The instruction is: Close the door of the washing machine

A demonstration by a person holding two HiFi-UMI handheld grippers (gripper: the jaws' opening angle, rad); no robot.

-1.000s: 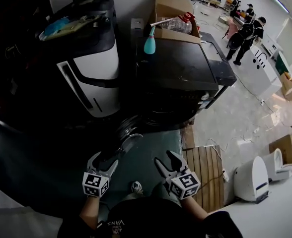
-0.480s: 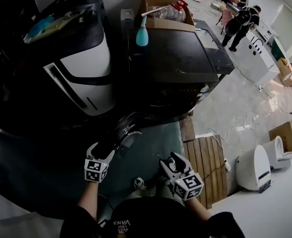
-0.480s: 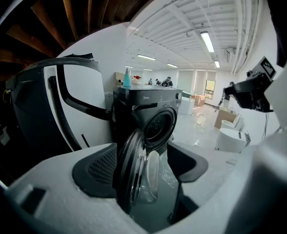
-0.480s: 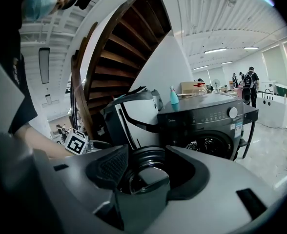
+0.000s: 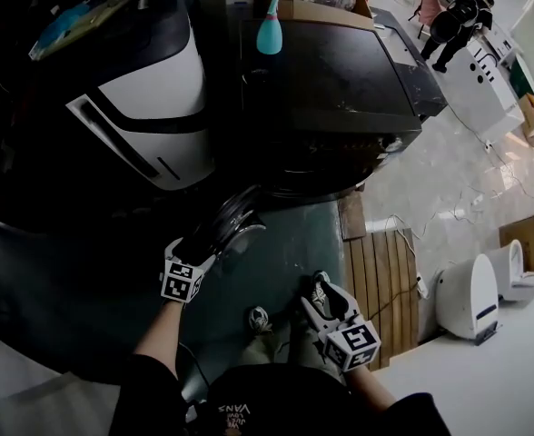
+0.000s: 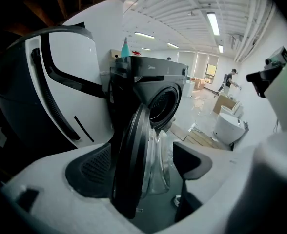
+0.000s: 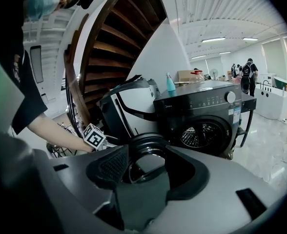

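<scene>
A dark front-loading washing machine [image 5: 340, 89] stands ahead with its round door [image 5: 233, 223] swung out towards me. My left gripper [image 5: 203, 243] reaches to the door's edge. In the left gripper view the door rim [image 6: 133, 165] stands edge-on between the jaws, which are opening; the left pad lies close beside it and the right pad [image 6: 192, 162] is apart from the glass. The open drum [image 6: 163, 104] shows behind. My right gripper [image 5: 320, 293] hangs lower and nearer me, open and holding nothing, looking at the door [image 7: 146, 152] and the drum [image 7: 204, 133].
A white-and-black appliance [image 5: 149, 107] stands left of the washer. On the washer's top are a teal spray bottle [image 5: 269, 30] and a cardboard box [image 5: 317, 7]. A wooden pallet [image 5: 380, 280] and a white rounded machine [image 5: 471, 293] lie right. People [image 5: 458, 16] stand far back.
My left gripper has gone forward and down from beside the door until its jaws straddle the rim. The right gripper has sunk a little. The washer looks nearer.
</scene>
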